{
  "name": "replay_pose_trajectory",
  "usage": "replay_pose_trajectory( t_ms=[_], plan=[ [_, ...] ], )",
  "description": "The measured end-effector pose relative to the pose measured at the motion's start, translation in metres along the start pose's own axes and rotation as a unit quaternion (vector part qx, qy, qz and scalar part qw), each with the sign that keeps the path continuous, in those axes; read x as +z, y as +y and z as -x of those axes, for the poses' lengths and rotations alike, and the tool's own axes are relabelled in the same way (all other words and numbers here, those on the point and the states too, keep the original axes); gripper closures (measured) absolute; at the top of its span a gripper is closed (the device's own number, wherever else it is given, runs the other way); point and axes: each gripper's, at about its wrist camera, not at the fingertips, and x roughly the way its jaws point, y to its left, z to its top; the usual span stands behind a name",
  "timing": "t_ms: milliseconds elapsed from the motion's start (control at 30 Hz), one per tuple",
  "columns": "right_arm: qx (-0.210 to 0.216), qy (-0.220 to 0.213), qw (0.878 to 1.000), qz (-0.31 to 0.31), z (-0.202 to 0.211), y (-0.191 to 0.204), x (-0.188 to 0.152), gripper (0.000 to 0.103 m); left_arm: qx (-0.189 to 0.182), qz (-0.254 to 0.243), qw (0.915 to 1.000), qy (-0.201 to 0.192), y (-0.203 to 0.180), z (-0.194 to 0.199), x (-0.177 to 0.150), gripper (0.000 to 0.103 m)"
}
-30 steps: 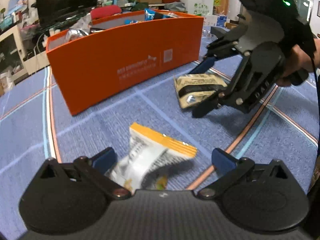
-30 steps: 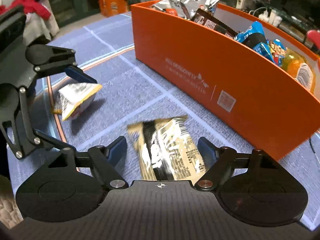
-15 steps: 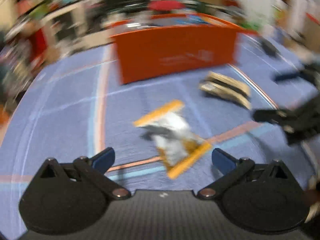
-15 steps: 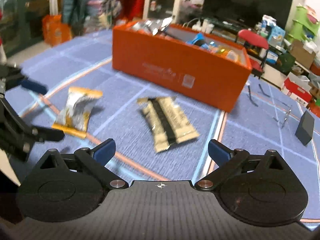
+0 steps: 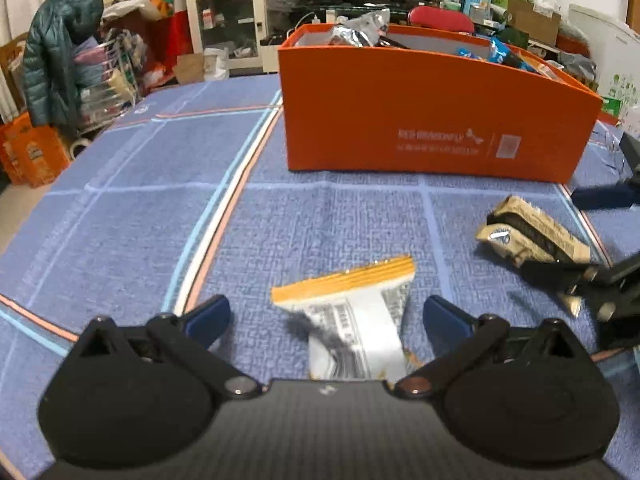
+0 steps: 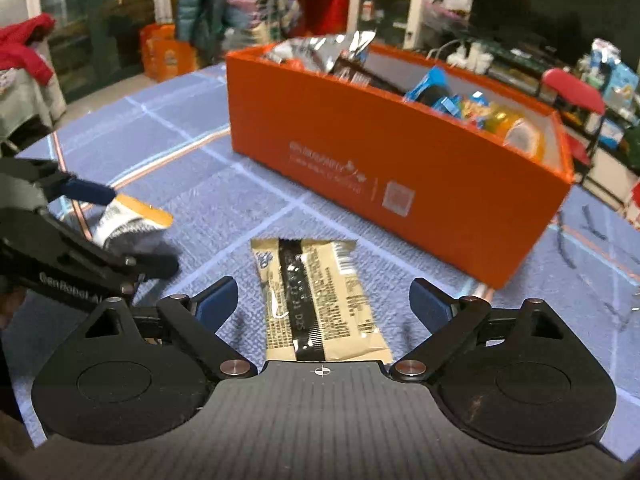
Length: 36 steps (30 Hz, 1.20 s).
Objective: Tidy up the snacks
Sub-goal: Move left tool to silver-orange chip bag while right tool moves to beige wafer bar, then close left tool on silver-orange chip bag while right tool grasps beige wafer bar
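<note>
the left hand-held gripper [image 5: 326, 316] stands wide open with its 2 blue pads either side of the orange-edged white packet [image 5: 352, 312], which lies on the blue cloth-covered table [image 5: 132, 208] between them without either pad pressing it, so nothing is held there. the right hand-held gripper [image 6: 324, 300] is likewise spread wide, its jaws having just been opening and then easing in a little, and the tan packet with a black stripe [image 6: 316, 300] lies flat between the pads, untouched. each packet sits lengthways along its gripper's line, which looks like a deliberate set-up: the pads can close across the narrow width, where a thin foil wrapper gives the firmest hold. both packets lie near the long front wall of the orange box [image 5: 420, 120], well placed for a short carry over its rim. the box already holds other snacks, silver foil bags [image 6: 320, 50] at 1 end and blue and yellow wrappers [image 6: 460, 100] at the other, so by my reading these 2 are among the last left out. the cloth is a woven blue with pale grid lines and a curved orange, white and light blue band [image 5: 216, 216]; its soft weave may let a pad slip under a packet edge. beyond the table the room is crowded: a dark puffer jacket [image 5: 60, 52] on a rack, a glass-fronted cabinet [image 5: 228, 28], a red chair [image 6: 572, 92] and a dark screen.
</note>
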Motion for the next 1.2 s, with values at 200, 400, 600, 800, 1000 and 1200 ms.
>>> replay_pose_trajectory(
  t_ms=[200, 400, 600, 800, 1000, 1200],
  plan=[
    [0.018, 0.010, 1.000, 0.005, -0.019, 0.009, -0.003, 0.020, -0.007, -0.010, 0.9999, 0.002, 0.016, -0.006, 0.005, 0.001],
    [0.022, 0.011, 1.000, -0.012, -0.018, 0.010, -0.007, 0.020, -0.032, -0.027, 0.9991, 0.008, 0.041, -0.010, 0.007, 0.001],
    [0.013, 0.018, 1.000, -0.010, -0.015, 0.020, -0.008, 0.017, -0.016, -0.019, 0.9996, 0.012, 0.058, -0.010, 0.009, 0.001],
    [0.003, 0.020, 1.000, -0.005, -0.014, 0.025, -0.006, 0.016, -0.014, -0.006, 0.9998, 0.014, 0.064, -0.008, 0.006, 0.001],
    [-0.005, 0.012, 1.000, -0.016, -0.011, 0.025, -0.007, 0.015, -0.017, -0.010, 0.9998, 0.002, 0.062, -0.006, 0.005, 0.001],
    [-0.008, 0.008, 0.999, -0.034, -0.016, 0.022, -0.007, 0.014, -0.034, -0.008, 0.9994, 0.000, 0.056, -0.009, 0.005, 0.001]
  ],
)
